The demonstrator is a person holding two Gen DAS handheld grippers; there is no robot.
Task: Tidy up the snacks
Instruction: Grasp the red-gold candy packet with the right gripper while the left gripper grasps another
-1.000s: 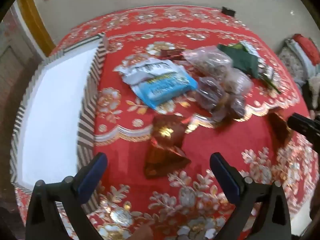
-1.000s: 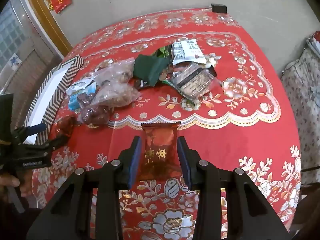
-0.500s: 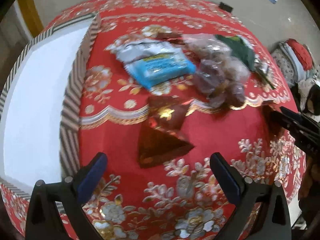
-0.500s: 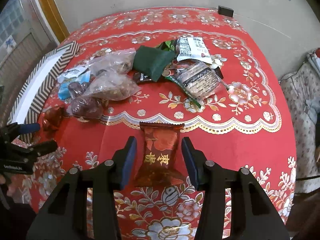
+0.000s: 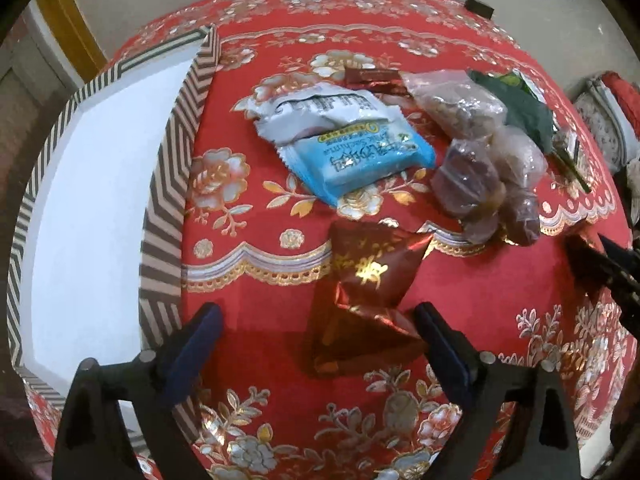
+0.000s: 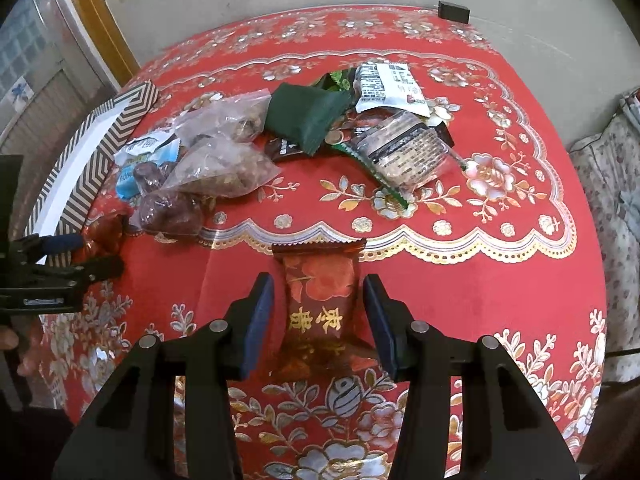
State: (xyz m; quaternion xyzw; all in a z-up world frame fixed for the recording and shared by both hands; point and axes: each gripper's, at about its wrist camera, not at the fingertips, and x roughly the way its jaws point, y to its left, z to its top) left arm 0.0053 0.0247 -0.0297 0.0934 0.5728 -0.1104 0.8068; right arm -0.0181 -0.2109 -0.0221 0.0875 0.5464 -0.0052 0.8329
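Note:
Two shiny red-brown packets (image 5: pixel 364 292) lie overlapped on the red floral tablecloth (image 5: pixel 256 320). My left gripper (image 5: pixel 316 344) hangs over them with its jaws closing. The packets sit in the gap near the right pad, and no pad presses on them. In the right wrist view, a red packet with gold characters (image 6: pixel 320 304) lies flat on the cloth. It sits between the pads of my open right gripper (image 6: pixel 320 320), with a gap on each side. The left gripper (image 6: pixel 92 254) shows at the left edge there.
A white box with a striped rim (image 5: pixel 168 200) stands at the table's left. Behind the grippers lie a blue packet (image 5: pixel 360 160), a white packet (image 5: pixel 320 112), clear bags of dried fruit (image 6: pixel 216 168), a green packet (image 6: pixel 308 116) and a printed clear pack (image 6: pixel 408 148). A wall lies beyond.
My right gripper has opened off the red packet, which now lies loose between its pads. The left gripper has come closer to the red-brown packets and its jaws have narrowed a little.

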